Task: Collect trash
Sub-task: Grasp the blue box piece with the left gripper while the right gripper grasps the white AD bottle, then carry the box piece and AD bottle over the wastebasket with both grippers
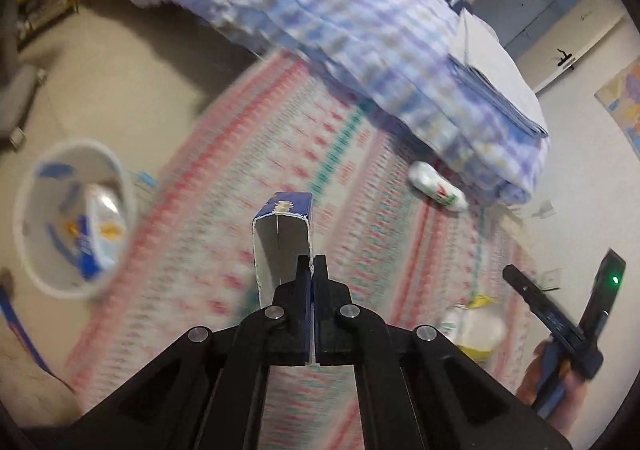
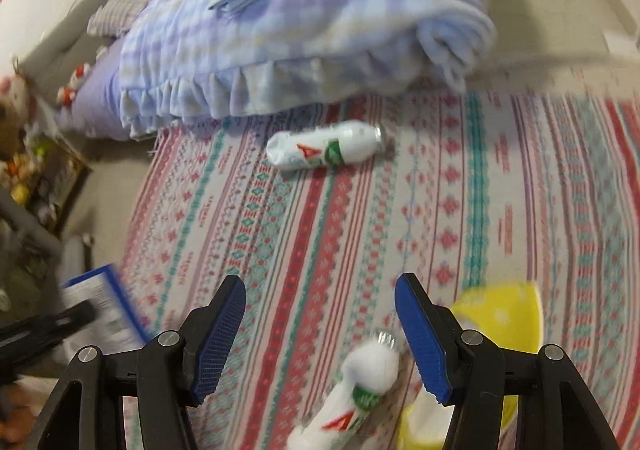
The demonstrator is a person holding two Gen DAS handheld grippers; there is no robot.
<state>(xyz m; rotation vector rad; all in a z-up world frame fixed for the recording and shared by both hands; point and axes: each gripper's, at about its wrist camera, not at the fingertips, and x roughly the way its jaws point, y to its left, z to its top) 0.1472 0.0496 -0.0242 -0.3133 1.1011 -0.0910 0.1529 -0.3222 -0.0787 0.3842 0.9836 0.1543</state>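
left wrist view: the left gripper [image 1: 311, 262] has its fingers clamped on a blue-and-white cardboard carton [image 1: 282, 234], held above the striped pink-and-teal rug [image 1: 248, 153], with a white round bin [image 1: 74, 215] off to its left. right wrist view: the right gripper [image 2: 320, 314] has its fingers spread and empty above a crumpled white plastic bottle [image 2: 352, 398]; a second bottle [image 2: 326, 150] lies near the bed's checked blue blanket [image 2: 280, 29].

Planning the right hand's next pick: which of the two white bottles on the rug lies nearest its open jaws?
The bottle beside the yellow wrapper, lying just below and between the right gripper's jaws. The other bottle lies far off, by the bedding.
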